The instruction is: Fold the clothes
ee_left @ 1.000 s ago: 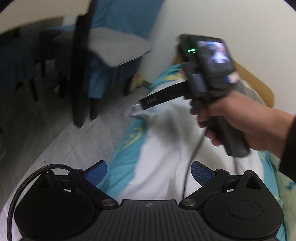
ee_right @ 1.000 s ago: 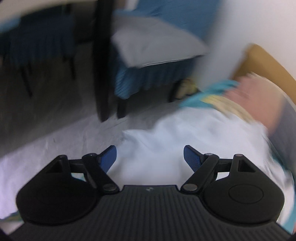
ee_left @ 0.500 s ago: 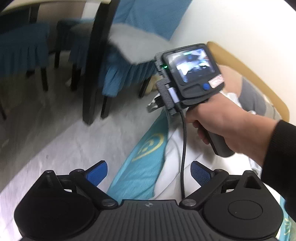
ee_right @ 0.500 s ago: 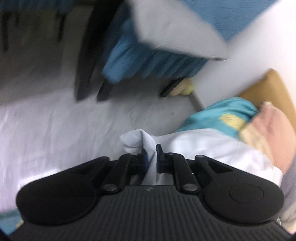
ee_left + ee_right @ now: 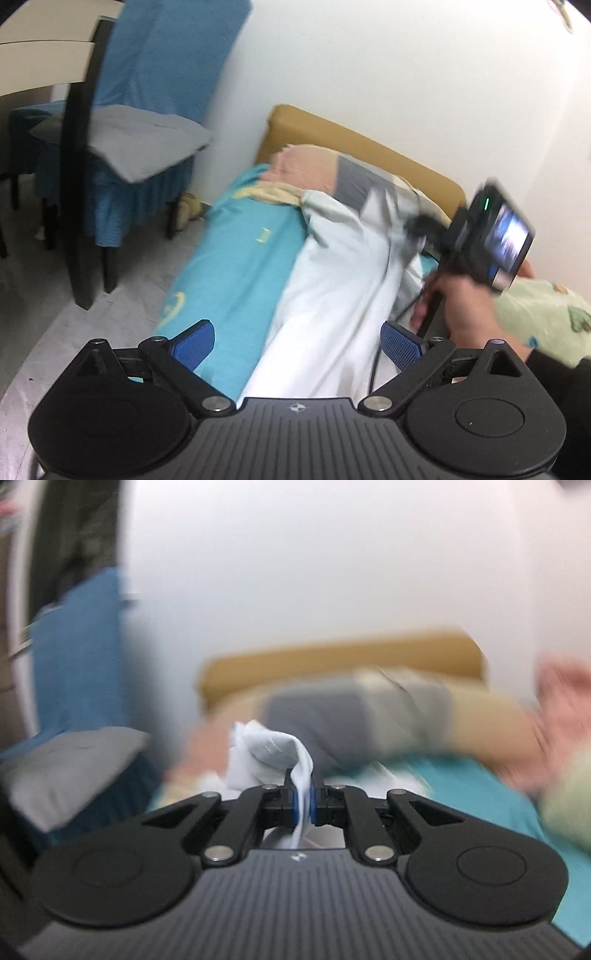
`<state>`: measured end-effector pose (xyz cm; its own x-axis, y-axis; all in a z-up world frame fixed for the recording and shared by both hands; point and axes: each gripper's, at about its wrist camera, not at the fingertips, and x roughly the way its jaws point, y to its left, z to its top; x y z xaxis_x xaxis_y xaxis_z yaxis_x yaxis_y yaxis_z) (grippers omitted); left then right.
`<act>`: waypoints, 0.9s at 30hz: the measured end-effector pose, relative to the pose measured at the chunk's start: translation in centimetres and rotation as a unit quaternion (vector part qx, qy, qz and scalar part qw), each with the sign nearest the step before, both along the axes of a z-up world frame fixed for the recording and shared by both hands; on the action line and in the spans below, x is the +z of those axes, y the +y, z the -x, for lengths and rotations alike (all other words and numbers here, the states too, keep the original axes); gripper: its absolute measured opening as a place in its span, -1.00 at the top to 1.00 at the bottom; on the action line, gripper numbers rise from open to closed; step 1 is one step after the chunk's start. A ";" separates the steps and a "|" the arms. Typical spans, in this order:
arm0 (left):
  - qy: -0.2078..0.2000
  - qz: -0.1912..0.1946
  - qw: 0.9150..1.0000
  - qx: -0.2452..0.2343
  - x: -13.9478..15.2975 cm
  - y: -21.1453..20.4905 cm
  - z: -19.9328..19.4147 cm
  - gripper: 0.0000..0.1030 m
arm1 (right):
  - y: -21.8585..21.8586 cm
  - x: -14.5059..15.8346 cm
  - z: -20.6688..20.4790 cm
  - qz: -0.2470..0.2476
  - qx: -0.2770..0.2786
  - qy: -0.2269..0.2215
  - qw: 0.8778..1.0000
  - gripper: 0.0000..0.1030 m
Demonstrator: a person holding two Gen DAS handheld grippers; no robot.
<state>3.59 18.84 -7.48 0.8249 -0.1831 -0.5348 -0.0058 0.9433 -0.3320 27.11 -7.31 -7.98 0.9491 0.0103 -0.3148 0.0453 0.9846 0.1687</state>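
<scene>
White garment [image 5: 332,295] is draped along the bed, over the teal sheet [image 5: 236,266], running up toward the pillows by the headboard [image 5: 354,147]. Your right tool [image 5: 303,805] is clamped tight on a bunched corner of it, and the fabric pokes up in a little puff above the jaws. In the left wrist view your right hand [image 5: 461,306] sits over at the far side of the cloth. Your left tool [image 5: 295,341] is wide apart with nothing in it, hovering over the near end.

It looks thin, light and floppy, so my guess is it'll sag and twist if held by one point only. I'd take hold at a corner or hem edge, not mid-panel, and keep it taut between two corners. The right view is pretty blurred.
</scene>
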 end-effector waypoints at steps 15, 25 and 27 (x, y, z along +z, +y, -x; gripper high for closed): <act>0.027 -0.083 0.996 -0.023 0.0 -5.9 -1.7 -0.89 | -4.4 -1.4 2.7 -0.071 0.070 0.084 0.991 -0.58; 0.015 -0.092 0.995 -0.025 2.6 -6.4 0.9 -0.89 | -7.3 6.5 13.8 -0.076 0.099 0.062 0.990 -0.58; 0.012 -0.101 0.994 -0.028 3.3 -6.6 1.8 -0.89 | -7.9 7.4 16.4 -0.073 0.106 0.061 0.990 -0.58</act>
<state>1.75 12.22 -4.18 0.8032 -0.1154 -0.5844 0.0434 0.9898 -0.1359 10.72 -15.22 -0.63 0.8760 0.2593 -0.4067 -0.1316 0.9397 0.3157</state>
